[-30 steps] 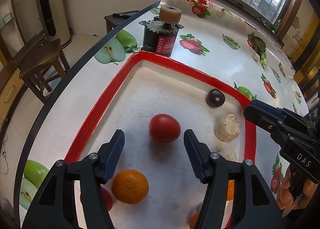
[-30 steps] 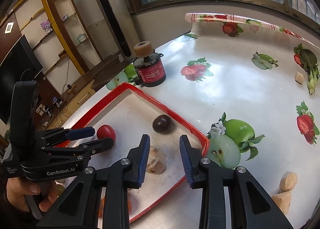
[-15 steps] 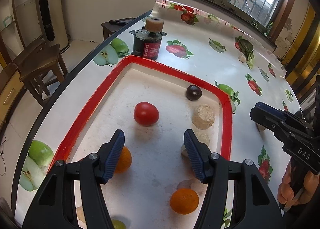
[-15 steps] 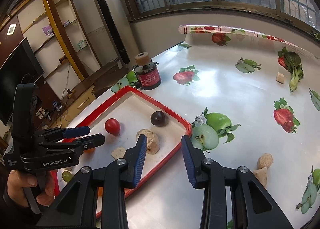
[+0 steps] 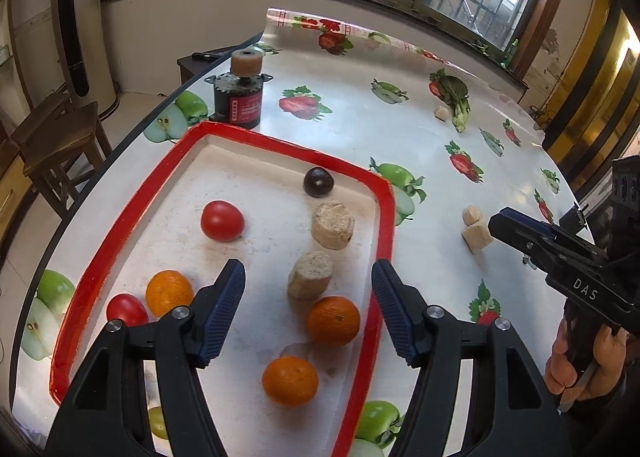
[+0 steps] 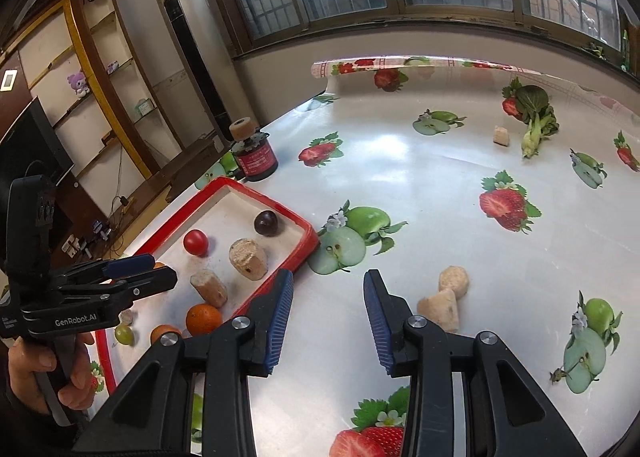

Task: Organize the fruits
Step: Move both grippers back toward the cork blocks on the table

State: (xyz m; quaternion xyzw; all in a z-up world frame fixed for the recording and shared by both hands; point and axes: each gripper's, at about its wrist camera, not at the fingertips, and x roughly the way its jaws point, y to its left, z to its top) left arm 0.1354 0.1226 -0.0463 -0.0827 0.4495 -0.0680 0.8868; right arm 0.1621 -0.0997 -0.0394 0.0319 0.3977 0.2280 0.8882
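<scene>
A red-rimmed white tray (image 5: 120,225) holds a red tomato (image 5: 222,221), a dark plum (image 5: 318,182), a smaller tomato (image 5: 126,309), three oranges (image 5: 333,320) and two tan chunks (image 5: 333,225). My left gripper (image 5: 308,273) hovers above the tray's near half. Its jaws are opening and grip nothing. My right gripper (image 6: 328,277) stands open and empty over the fruit-print cloth, just right of the tray's corner (image 6: 310,235). Two more tan chunks (image 6: 453,282) lie on the cloth to its right. The left gripper (image 6: 136,273) shows at the left of the right wrist view, held by a hand.
A dark jar with a cork top (image 5: 239,97) stands beyond the tray's far corner. A green leafy vegetable (image 6: 536,117) and a small tan piece (image 6: 500,136) lie far back. The table's curved edge (image 5: 80,193) runs along the left, with a wooden stool (image 5: 52,137) beyond.
Both grippers have drawn back and risen from the tray, so more fruit and table show. The right one shifted from over the tray to the cloth beside it. The left jaws have widened slightly.
</scene>
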